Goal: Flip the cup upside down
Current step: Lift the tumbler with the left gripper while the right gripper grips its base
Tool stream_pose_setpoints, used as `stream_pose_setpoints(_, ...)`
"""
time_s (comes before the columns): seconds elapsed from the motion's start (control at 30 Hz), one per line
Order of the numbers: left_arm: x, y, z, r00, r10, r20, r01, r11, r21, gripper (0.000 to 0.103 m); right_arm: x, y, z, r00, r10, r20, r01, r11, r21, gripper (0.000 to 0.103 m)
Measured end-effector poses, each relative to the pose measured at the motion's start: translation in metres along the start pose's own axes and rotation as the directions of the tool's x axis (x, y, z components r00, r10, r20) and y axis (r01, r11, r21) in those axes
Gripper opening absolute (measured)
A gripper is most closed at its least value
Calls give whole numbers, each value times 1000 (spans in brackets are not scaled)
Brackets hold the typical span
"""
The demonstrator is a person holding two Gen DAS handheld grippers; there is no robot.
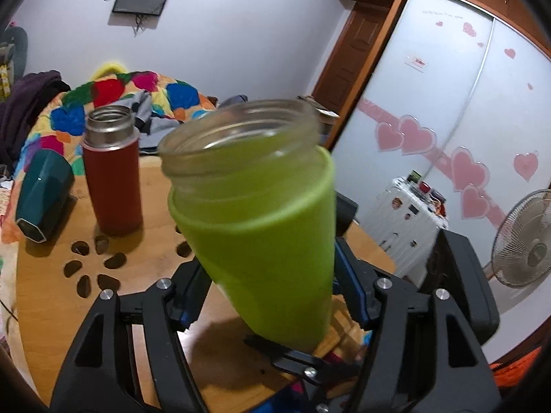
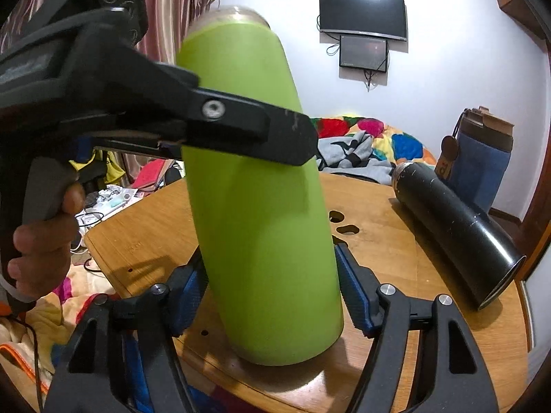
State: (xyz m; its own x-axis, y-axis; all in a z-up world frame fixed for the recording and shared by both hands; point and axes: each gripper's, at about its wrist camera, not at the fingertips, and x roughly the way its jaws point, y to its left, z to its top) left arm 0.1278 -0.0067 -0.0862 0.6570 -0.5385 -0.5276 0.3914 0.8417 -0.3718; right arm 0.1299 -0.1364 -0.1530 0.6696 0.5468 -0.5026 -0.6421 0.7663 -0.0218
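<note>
The cup is a glass jar in a lime-green sleeve (image 1: 261, 227), mouth up and tilted, its base just above or on the round wooden table (image 2: 144, 241). My left gripper (image 1: 268, 296) is shut on its lower body; its finger shows in the right wrist view (image 2: 241, 130) pressed across the cup's upper half. My right gripper (image 2: 272, 296) stands with its blue pads (image 2: 354, 296) on either side of the cup (image 2: 261, 223) near its base, touching or nearly touching it.
A red flask (image 1: 112, 172) stands open-mouthed on the table and a dark teal cup (image 1: 43, 196) lies beside it. A black flask (image 2: 458, 230) lies on its side at the right, a blue cup (image 2: 482, 161) behind it. A bed with a colourful quilt (image 1: 131, 93) lies beyond.
</note>
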Motion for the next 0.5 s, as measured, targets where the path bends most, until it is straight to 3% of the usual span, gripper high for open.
stream_pose_setpoints(0.23, 10, 16, -5, 998, 60, 2, -60, 997, -40, 79, -4, 3, -1, 1000, 17, 16, -17, 1000, -9, 63)
stream_pose_setpoints(0.5, 25, 43, -8, 999, 3, -36, -9, 986, -168, 85, -5, 7, -2, 999, 29, 19, -29, 1000, -1, 62)
